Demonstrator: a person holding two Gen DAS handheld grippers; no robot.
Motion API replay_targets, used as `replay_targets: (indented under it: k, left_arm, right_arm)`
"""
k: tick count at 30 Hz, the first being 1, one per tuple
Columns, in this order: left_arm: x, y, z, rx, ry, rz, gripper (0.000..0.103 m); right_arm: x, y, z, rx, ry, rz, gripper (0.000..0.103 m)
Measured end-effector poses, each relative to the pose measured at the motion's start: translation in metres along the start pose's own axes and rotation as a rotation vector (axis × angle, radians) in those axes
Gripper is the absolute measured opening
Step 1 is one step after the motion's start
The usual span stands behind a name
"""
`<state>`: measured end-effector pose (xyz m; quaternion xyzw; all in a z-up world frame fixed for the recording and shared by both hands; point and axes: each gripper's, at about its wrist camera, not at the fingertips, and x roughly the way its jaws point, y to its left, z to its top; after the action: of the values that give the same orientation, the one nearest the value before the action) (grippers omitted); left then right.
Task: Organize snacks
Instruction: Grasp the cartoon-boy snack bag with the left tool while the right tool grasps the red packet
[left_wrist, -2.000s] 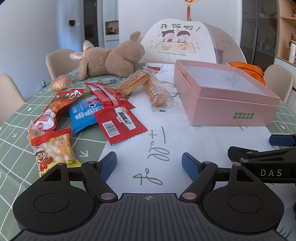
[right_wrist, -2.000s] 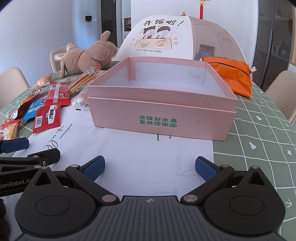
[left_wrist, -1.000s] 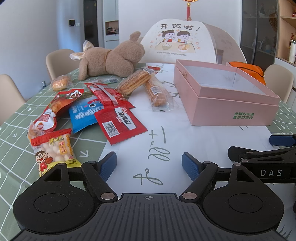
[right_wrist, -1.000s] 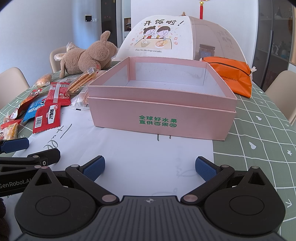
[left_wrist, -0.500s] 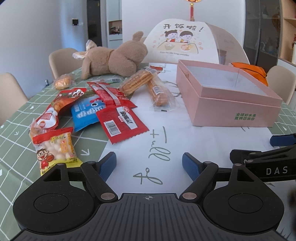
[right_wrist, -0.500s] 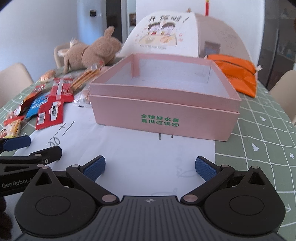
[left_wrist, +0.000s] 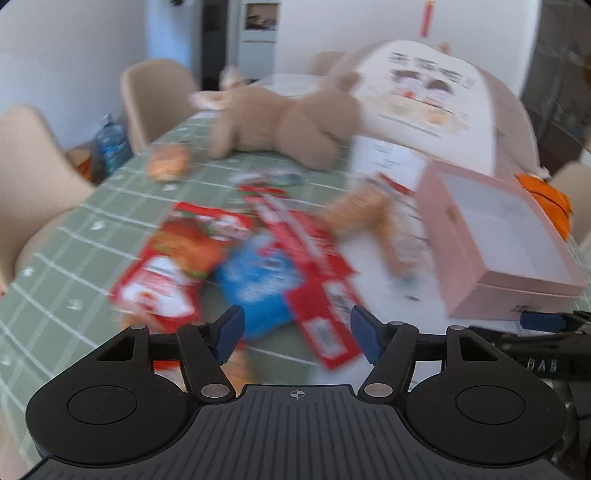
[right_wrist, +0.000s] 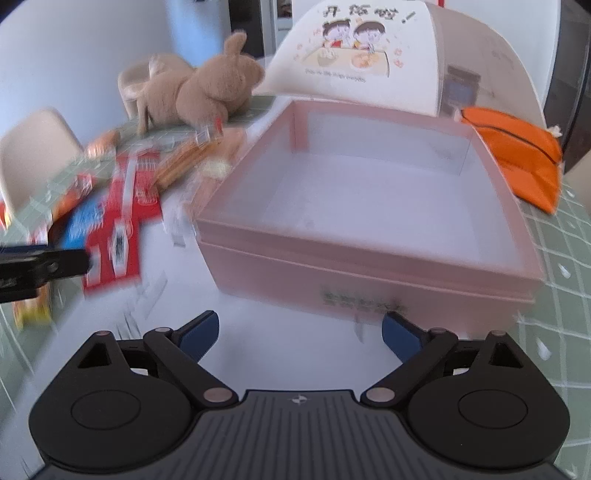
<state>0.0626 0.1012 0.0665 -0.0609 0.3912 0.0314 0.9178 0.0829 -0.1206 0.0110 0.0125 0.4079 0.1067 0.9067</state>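
Note:
Several snack packets lie on the table's left part, blurred by motion: a blue packet (left_wrist: 262, 284), a long red packet (left_wrist: 317, 295), a red-and-white packet (left_wrist: 162, 288), and clear-wrapped pastry sticks (left_wrist: 362, 210). My left gripper (left_wrist: 295, 332) is open and empty, raised just above the blue and red packets. An open empty pink box (right_wrist: 369, 206) stands on the white sheet; it also shows in the left wrist view (left_wrist: 502, 243). My right gripper (right_wrist: 299, 332) is open and empty, raised in front of the box. The left gripper's fingers (right_wrist: 55, 262) show at the left edge.
A brown plush toy (left_wrist: 280, 125) lies at the back, beside a white mesh food cover (right_wrist: 369, 55). An orange pouch (right_wrist: 521, 155) lies right of the box. A wrapped bun (left_wrist: 170, 162) sits at the far left. Beige chairs (left_wrist: 155, 96) surround the green checked tablecloth (left_wrist: 74, 236).
Both grippers have lifted and moved forward. The left one swung left over the snack packets; the right one rose toward the pink box. Both stay open.

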Motion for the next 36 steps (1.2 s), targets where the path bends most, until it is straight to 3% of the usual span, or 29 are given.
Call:
replay_targets:
  k: [6,12,17,18,22,29,36]
  left_arm:
    - [-0.003,0.058,0.005,-0.067,0.118,0.017,0.068]
    - [-0.014,0.079,-0.018,-0.037,0.252,-0.013,0.068]
    - [-0.002,0.074,-0.020,-0.058,0.282,-0.100,0.065]
    - [0.001,0.072,-0.017,-0.059,0.280,-0.114,0.064]
    - [0.010,0.060,-0.004,-0.040,0.261,-0.160,0.064]
    - [0.033,0.024,0.004,0.032,0.274,-0.138,0.065]
    - [0.033,0.003,0.002,0.067,0.242,-0.083,0.059]
  right_arm:
    - [0.038,0.035,0.032,-0.010,-0.009,0.040,0.096]
    - [0.046,0.100,0.042,-0.103,0.050,0.187,0.096]
    - [0.046,0.139,0.030,-0.223,0.075,0.119,0.069]
    - [0.043,0.139,0.030,-0.219,0.086,0.120,0.062]
    - [0.032,0.118,0.026,-0.189,0.126,0.057,0.053]
    - [-0.001,0.057,0.000,-0.118,0.144,-0.033,0.053]
    - [-0.013,0.019,-0.020,-0.133,0.118,-0.010,0.078]
